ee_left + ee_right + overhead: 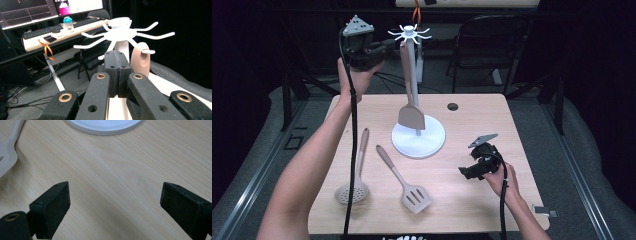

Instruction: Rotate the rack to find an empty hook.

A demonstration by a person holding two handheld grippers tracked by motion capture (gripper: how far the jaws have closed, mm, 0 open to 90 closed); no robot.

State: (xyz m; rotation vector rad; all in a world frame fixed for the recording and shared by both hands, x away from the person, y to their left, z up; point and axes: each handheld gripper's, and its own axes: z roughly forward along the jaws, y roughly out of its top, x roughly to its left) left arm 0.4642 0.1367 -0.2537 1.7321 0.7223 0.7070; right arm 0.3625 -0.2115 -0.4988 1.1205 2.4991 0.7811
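A beige solid-bladed plastic turner (410, 107) hangs by its handle hole from a hook of the white pronged utensil stand (418, 136) on the light wooden worktop (472, 120). The left tool (388, 46), jaws closed and empty, hovers just beside the hook crown. The right tool (464, 172) rests low with jaws wide.

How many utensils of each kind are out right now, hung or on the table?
Solid turner, hung on the white rack: 1
Slotted turner, on the table: 1
Skimmer spoon, on the table: 1
Total: 3
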